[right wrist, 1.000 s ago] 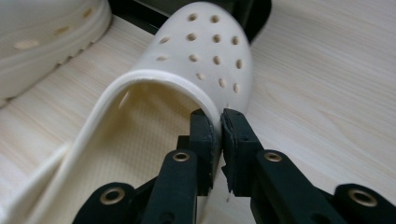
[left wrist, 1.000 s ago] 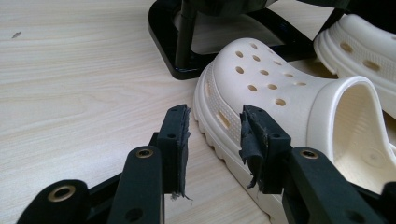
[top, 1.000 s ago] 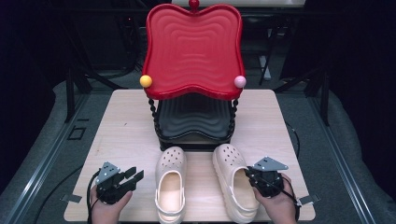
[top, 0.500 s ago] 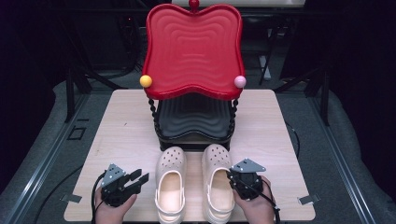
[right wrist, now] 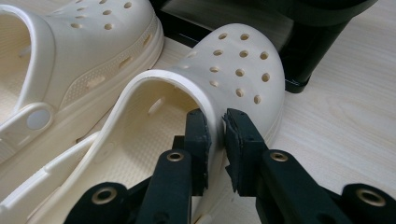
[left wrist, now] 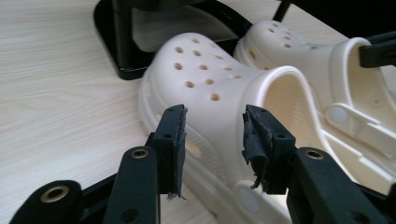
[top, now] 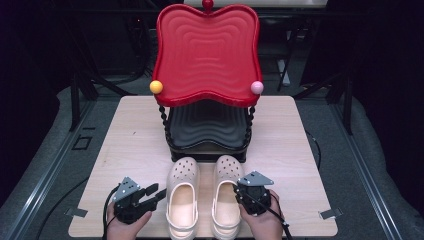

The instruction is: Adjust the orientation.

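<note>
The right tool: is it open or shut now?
Shut: the right tool pinches the right clog's opening rim, one jaw inside, one outside.

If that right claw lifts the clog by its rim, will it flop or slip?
The right clog looks like thick moulded foam, so probably light and only slightly bendy. The right claw pinches one side wall, so it may tilt. The matte surface suggests little slipping.

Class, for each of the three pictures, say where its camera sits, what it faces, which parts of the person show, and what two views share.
High view: above the person's side, looking forward and down on the table, rack, both clogs and both hands, each with a hand-held gripper.
Left gripper view: on the left gripper, facing the left clog between its open jaws.
Right gripper view: on the right gripper, jaws pinching the right clog's rim.
Shared: both gripper views show both clogs and the rack's black base.
</note>
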### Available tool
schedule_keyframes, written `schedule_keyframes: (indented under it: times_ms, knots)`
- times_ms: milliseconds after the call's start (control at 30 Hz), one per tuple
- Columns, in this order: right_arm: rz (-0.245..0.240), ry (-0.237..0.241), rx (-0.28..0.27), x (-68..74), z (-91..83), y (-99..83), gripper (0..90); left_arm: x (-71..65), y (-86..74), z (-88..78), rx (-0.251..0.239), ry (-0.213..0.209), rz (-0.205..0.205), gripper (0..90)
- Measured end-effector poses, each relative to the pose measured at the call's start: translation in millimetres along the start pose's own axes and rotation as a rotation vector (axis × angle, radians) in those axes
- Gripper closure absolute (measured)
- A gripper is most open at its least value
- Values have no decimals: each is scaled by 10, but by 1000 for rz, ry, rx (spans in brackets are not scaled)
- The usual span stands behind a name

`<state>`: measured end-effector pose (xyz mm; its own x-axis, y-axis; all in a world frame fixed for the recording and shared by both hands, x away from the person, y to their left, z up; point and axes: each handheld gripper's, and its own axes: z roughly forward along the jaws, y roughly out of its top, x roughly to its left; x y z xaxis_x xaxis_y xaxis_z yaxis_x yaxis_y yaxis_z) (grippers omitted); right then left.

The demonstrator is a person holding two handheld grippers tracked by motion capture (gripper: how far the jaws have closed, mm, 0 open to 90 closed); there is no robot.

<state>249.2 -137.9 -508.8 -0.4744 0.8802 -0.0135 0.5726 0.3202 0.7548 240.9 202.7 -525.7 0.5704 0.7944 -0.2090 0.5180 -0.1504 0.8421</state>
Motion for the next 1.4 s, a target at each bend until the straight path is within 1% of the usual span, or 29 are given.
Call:
schedule_keyframes:
  times_ms: [33, 67, 100, 167, 200, 233, 267, 333, 433, 467, 500, 533, 567, 667, 733, 767, 867, 900, 933, 1000, 1033, 1067, 1100, 1133, 1167, 1300, 1333, 1367, 1400]
  knots:
    - [-1, -5, -23, 8, 16, -8, 789, -21, 2, 11, 0, -6, 3, 584]
    - [-2, 4, -6, -1, 0, -6, 783, -39, 6, 21, 1, -7, 7, 582]
    - [5, 10, -8, -9, -3, -10, 774, -52, 8, 35, 3, -16, 8, 579]
    - [17, 35, -36, -29, -22, -34, 723, -86, 11, 65, 8, -26, 13, 568]
    - [17, 35, -36, -29, -22, -34, 723, -105, 8, 84, 10, -27, 15, 568]
    - [17, 33, -71, -32, -49, -58, 683, -120, 6, 100, 16, -31, 21, 559]
    - [17, 33, -71, -32, -49, -58, 683, -138, 0, 119, 15, -30, 28, 559]
    - [8, 19, -101, -42, -68, -93, 655, -168, -10, 153, 33, -10, 53, 554]
    - [25, 28, -66, -81, -85, -177, 630, -206, -36, 213, 57, 19, 62, 554]
    - [25, 28, -66, -81, -85, -177, 630, -213, -45, 234, 61, 21, 66, 554]
    - [33, 22, -86, -77, -52, -201, 630, -225, -53, 252, 67, 31, 66, 559]
    - [30, 30, -50, -85, -65, -212, 630, -230, -57, 260, 68, 44, 76, 560]
    - [30, 36, -40, -87, -54, -223, 635, -235, -56, 262, 74, 60, 81, 577]
    - [44, 46, -42, -75, 6, -251, 690, -220, -60, 271, 68, 70, 63, 634]
    - [56, 51, -42, -63, 15, -256, 716, -216, -58, 269, 70, 71, 53, 647]
    - [49, 54, -22, -64, -5, -247, 729, -219, -58, 271, 68, 72, 55, 653]
    - [58, 50, -39, -53, -3, -242, 766, -244, -55, 277, 55, 75, 56, 694]
    - [65, 46, -57, -40, 11, -241, 767, -259, -53, 289, 53, 75, 56, 712]
    - [63, 54, -36, -38, -9, -230, 768, -272, -48, 304, 49, 71, 66, 718]
    - [74, 52, -77, -16, 8, -222, 769, -298, -35, 333, 50, 63, 74, 726]
    - [71, 57, -52, -13, -12, -211, 770, -308, -27, 344, 50, 63, 73, 729]
    - [75, 55, -84, -2, 14, -212, 773, -318, -20, 357, 53, 64, 69, 734]
    - [72, 62, -54, 1, 6, -201, 780, -336, -8, 380, 52, 72, 60, 735]
    - [72, 62, -54, 1, 6, -201, 780, -336, -8, 380, 52, 72, 60, 735]
    - [78, 61, -76, 6, 35, -204, 782, -344, -5, 388, 53, 80, 54, 735]
    - [91, 83, -68, -29, 38, -202, 794, -373, -2, 411, 43, 108, 35, 737]
    - [82, 83, -61, -44, 33, -204, 806, -378, 1, 409, 45, 113, 31, 738]
    - [83, 93, -20, -70, -4, -199, 813, -379, 1, 412, 43, 113, 25, 738]
    - [97, 91, -43, -79, 16, -214, 814, -377, 3, 411, 43, 108, 18, 737]
